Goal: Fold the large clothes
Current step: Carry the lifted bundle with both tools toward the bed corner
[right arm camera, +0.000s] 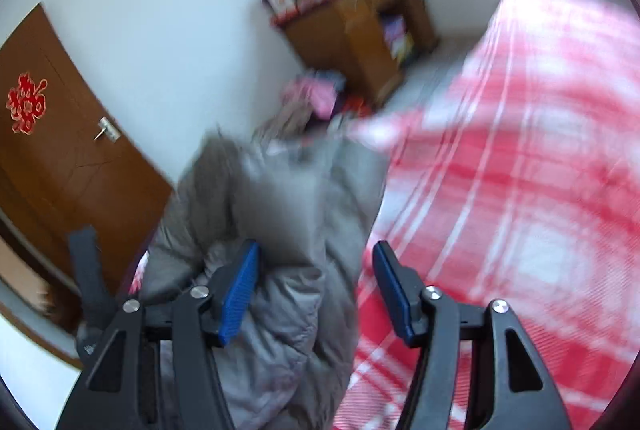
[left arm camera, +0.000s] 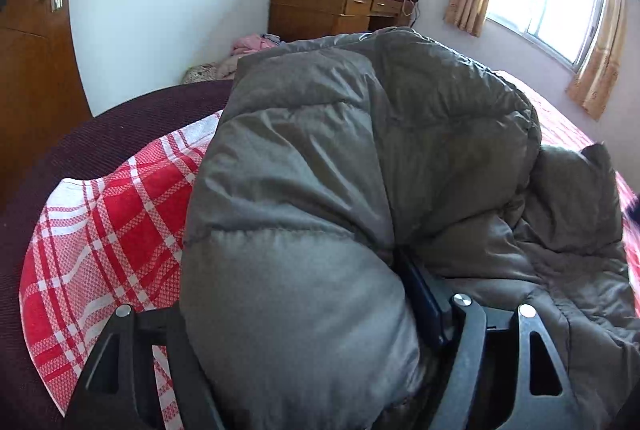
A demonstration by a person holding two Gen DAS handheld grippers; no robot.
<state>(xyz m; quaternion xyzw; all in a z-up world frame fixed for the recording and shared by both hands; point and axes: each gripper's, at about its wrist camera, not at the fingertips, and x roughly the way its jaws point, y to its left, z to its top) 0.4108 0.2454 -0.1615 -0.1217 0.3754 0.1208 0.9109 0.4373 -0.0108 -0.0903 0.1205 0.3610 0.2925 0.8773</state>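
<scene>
A: How does the left gripper [left arm camera: 304,330] stand?

B: Its jaws are spread wide with a thick puffy fold of the grey down jacket [left arm camera: 360,157] bulging up between them. The blue pad [left arm camera: 424,306] on the right finger lies against the fabric; the other finger is hidden under the bulge, so I cannot tell whether both pads press on it.

A: And the right gripper [right arm camera: 316,286]?

B: Parted about halfway, both blue fingertips [right arm camera: 240,294] bare. The jacket [right arm camera: 272,230] lies under and ahead of its left finger, and the gap between the two fingers sits over the jacket's edge and the checked sheet [right arm camera: 520,189]. Nothing is pinched. The picture is blurred.

A: Where is the jacket relative to the sheet?

B: On top of it, a bundled heap near the sheet's edge on the door [right arm camera: 60,157] side. In the left wrist view red-and-white check [left arm camera: 108,222] shows to the jacket's left and a strip of it to the right.

A: Which way does it run?

B: Its long axis goes away from both grippers, toward the wooden cabinet [left arm camera: 320,9] at the far wall. A smaller lobe sticks out to the right.
</scene>
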